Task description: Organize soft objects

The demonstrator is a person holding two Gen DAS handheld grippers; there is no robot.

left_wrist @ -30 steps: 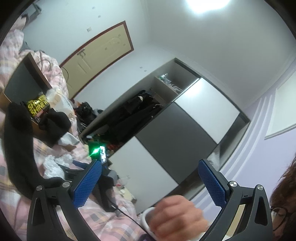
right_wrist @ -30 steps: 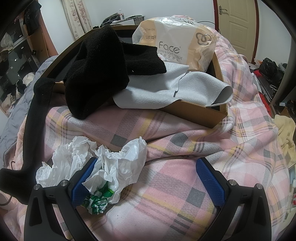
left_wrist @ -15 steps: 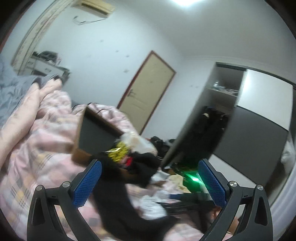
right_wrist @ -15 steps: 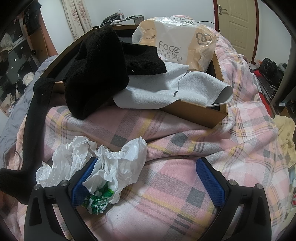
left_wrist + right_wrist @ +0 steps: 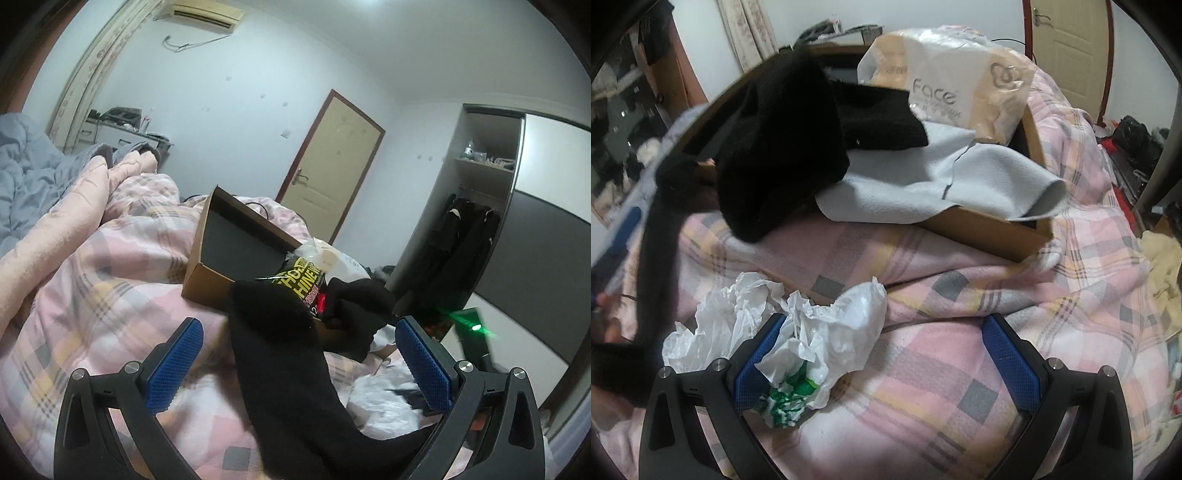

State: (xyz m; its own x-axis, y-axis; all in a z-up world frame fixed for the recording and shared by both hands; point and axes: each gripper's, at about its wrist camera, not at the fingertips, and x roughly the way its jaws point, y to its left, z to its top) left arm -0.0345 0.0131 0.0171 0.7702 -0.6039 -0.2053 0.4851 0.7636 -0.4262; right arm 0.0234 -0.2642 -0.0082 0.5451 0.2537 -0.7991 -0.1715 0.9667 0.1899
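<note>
A pink, grey and yellow plaid blanket [image 5: 960, 332] covers the bed and fills most of both views; in the left wrist view it rises in rumpled folds [image 5: 92, 277] toward a grey-blue quilt [image 5: 26, 173] at the far left. On the blanket sits an open brown cardboard box [image 5: 207, 280], whose dark inner floor is bare at its far end. In the right wrist view the same box [image 5: 990, 229] shows its near wall, with soft things heaped over its rim. A long black knitted garment [image 5: 280, 354] drapes out of the box, runs down across the blanket and passes between the left gripper's fingers; in the right wrist view it is a thick black mound [image 5: 783, 147] on the box edge with a dark strip trailing down the left side. Under it lies a pale grey-blue fleece cloth [image 5: 923, 184], spilling over the box's front wall. Behind the cloth stands a beige and white plastic pack of tissues [image 5: 953, 81] printed "Face". A black and yellow printed packet [image 5: 301, 284] lies in the box beside the black garment. A crumpled white plastic bag with green print [image 5: 798, 332] lies on the blanket in front of the box, touching the right gripper's left blue pad.

The left gripper [image 5: 299, 365] stands spread wide, its blue pads apart from the black garment between them. The right gripper [image 5: 882, 362] is likewise spread wide and grasps nothing.
</note>
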